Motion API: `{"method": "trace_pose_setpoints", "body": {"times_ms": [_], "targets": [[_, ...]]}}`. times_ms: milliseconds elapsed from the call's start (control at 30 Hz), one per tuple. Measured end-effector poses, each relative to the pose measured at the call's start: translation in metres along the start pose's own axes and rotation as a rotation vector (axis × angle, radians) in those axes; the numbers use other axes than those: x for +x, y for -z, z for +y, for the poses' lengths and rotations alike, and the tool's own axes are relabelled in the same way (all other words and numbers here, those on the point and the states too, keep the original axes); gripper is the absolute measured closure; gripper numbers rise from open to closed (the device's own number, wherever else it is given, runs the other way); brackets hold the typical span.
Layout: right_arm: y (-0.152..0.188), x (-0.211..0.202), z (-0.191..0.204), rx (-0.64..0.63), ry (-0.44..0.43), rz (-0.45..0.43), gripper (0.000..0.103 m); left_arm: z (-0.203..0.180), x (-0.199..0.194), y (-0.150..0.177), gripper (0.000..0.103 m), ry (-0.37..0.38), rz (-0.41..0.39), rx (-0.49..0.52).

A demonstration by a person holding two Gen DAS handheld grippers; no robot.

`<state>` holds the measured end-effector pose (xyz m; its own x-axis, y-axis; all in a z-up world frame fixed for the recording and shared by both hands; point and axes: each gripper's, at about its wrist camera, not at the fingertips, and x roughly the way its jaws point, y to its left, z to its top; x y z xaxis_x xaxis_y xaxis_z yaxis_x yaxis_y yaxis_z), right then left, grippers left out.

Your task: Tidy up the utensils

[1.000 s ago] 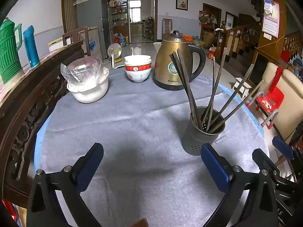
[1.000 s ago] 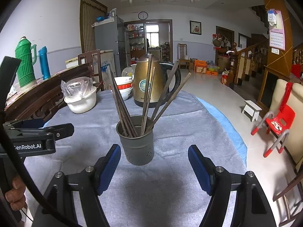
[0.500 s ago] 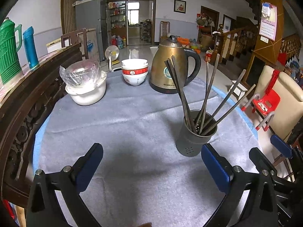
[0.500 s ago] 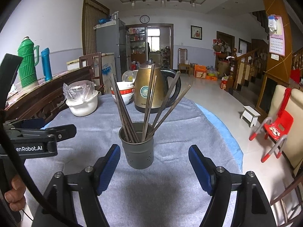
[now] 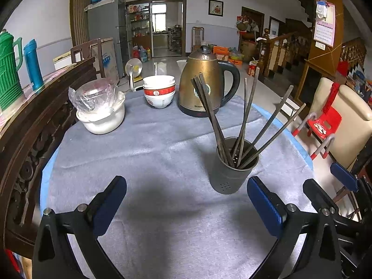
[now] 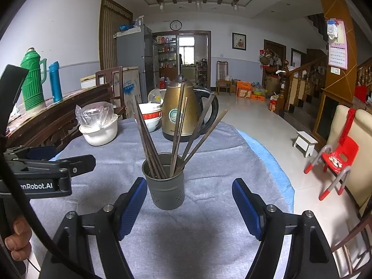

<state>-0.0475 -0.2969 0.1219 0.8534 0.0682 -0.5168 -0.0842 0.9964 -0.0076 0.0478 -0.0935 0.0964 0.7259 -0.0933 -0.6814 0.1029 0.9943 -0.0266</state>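
Chopsticks [image 6: 176, 130] sit splayed in the holder [image 6: 166, 187] mid-desk [image 6: 209, 153], both tools, left [image 5: 186, 200] and right [image 6: 189, 205], wide open and empty, so a careless grab could easily tip it.

The left tool [image 5: 186, 200] hangs wide open before a holder [image 5: 232, 176] of chopsticks [image 5: 246, 116].

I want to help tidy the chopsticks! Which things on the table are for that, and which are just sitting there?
For the job: chopsticks, grey holder cup.

Just sitting there: kettle, stacked bowls, white pot with plastic bag.
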Motion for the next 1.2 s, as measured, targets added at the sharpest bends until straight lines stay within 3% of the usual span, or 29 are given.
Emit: {"method": "trace_pose_setpoints", "body": {"times_ms": [1200], "targets": [[-0.007,-0.008,-0.003,0.010,-0.004,-0.015,0.024,-0.013,-0.006,-0.009,0.000,0.020,-0.005,0.018]]}}
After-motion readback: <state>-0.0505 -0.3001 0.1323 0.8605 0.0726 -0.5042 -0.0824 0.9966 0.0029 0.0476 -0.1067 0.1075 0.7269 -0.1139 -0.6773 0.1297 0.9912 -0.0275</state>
